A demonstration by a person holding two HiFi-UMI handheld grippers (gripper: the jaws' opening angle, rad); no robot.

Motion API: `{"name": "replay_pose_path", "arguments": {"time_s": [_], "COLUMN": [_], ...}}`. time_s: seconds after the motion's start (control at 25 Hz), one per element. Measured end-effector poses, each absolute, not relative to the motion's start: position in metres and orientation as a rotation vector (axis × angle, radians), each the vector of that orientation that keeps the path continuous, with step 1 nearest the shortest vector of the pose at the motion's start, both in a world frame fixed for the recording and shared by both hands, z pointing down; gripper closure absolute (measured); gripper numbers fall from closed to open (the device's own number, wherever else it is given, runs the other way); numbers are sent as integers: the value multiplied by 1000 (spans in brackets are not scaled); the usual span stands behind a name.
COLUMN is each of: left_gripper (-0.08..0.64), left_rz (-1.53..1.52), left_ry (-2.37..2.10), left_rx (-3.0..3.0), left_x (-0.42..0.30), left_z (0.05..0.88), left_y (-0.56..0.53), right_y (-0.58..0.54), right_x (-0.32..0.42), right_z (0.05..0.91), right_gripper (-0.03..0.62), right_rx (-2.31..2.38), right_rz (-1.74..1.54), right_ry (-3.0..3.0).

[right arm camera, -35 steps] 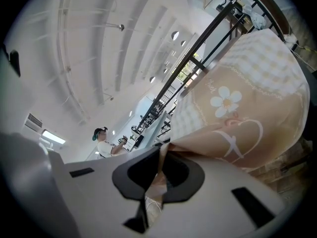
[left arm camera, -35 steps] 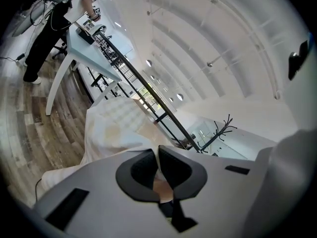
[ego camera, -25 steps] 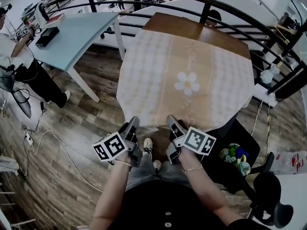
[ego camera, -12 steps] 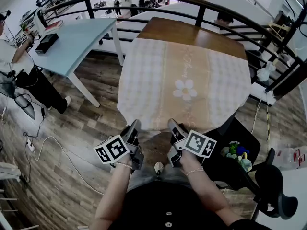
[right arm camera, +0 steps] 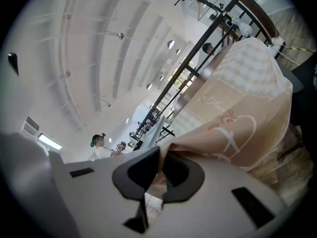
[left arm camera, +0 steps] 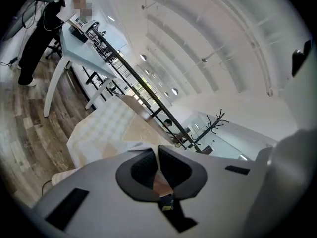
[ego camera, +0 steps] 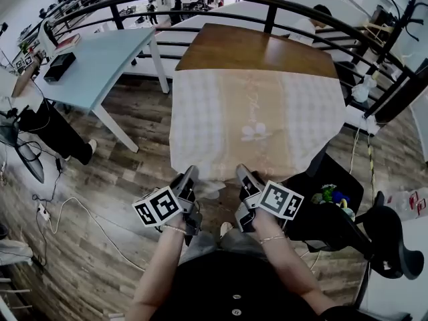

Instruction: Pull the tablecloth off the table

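At the near edge of the wooden table, from the head view, the tablecloth covers the near part and drapes over, the far end bare; the left gripper and right gripper meet its hem. Left gripper view: jaws clamped on a cloth fold. Right gripper view: jaws pinching the beige hem.

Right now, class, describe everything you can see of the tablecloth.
The tablecloth is thin fabric: pale checked sides, a tan middle band with a flower. It covers the near part of the wooden table, the far part bare, and hangs over the sides. Its near edge is clamped in the left gripper and right gripper.
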State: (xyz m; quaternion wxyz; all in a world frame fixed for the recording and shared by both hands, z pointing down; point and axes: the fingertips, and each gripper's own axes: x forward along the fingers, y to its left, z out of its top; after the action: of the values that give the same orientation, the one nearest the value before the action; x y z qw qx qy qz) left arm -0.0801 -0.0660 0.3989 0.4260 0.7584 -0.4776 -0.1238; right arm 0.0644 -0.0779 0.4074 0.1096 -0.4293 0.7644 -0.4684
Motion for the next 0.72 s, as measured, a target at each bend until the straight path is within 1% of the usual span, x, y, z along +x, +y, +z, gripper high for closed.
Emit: {"name": "replay_pose_path", "arguments": {"time_s": [0.72], "left_gripper": [545], "left_rz": [-251], "left_ry": [-1180], "left_rx": [1863], "left_x": [-96], "left_z": [417], "left_y": [-58], "right_y": [-67], "right_x": [46], "right_z": [415], "right_gripper": [561], "right_rx": [-1287], "right_rz": [-1388], "right_ry": [2254]}}
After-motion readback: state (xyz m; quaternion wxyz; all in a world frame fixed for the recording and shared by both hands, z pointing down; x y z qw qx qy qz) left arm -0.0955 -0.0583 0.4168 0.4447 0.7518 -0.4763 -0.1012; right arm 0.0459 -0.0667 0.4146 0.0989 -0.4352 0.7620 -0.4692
